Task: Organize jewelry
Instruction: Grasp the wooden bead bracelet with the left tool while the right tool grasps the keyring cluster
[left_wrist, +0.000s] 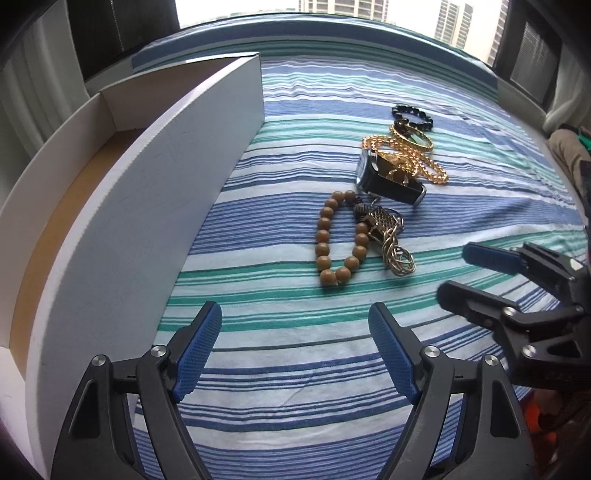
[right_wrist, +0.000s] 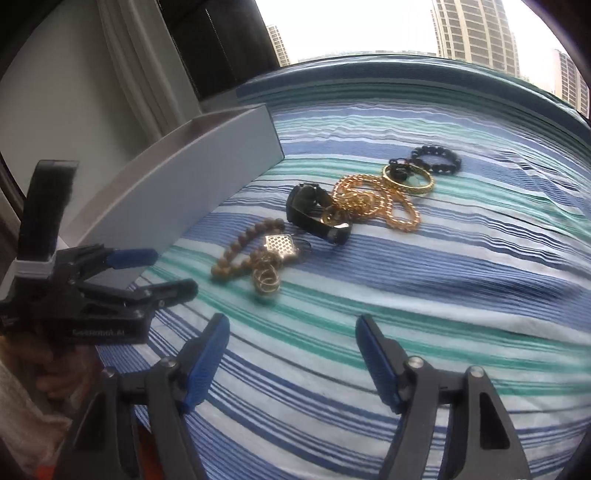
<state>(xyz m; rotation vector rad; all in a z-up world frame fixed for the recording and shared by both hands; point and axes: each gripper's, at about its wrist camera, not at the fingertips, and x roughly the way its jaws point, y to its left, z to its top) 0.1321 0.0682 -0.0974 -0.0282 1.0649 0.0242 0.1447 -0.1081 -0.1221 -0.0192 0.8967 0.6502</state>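
So there's a little heap of jewelry lying on a blue, teal and white striped cloth (left_wrist: 295, 369), and both grippers hang just short of it with nothing in them.

The left gripper (left_wrist: 295, 317) has its blue-padded fingers spread wide, hovering over bare cloth. The right gripper (right_wrist: 291, 328) is the same deal, fingers wide apart, nothing between them. In the left wrist view the right one pokes in from the right edge, fingers parted and pointing toward the pile.

The pile itself, nearest to farthest: a wooden bead bracelet (left_wrist: 338, 240) lying flat in an oval, touching a gold-toned mesh piece with loose rings (left_wrist: 389, 236) just to its right. Beyond those is a black watch (left_wrist: 388, 184), tipped on its side. A gold chain (left_wrist: 406, 155) is looped up beside the watch and partly draped on it. Next comes a gold bangle (left_wrist: 412, 134), touching the chain, and a black bead bracelet (left_wrist: 413, 114) at the far end, overlapping the bangle's edge.

Off to the left of all that sits a white open box (left_wrist: 147, 206) with tall walls. Its near wall runs along the cloth close to the wooden beads, not touching them. What shows of the brownish box floor has no jewelry on it.

Window with tall buildings (right_wrist: 472, 26) at the back.
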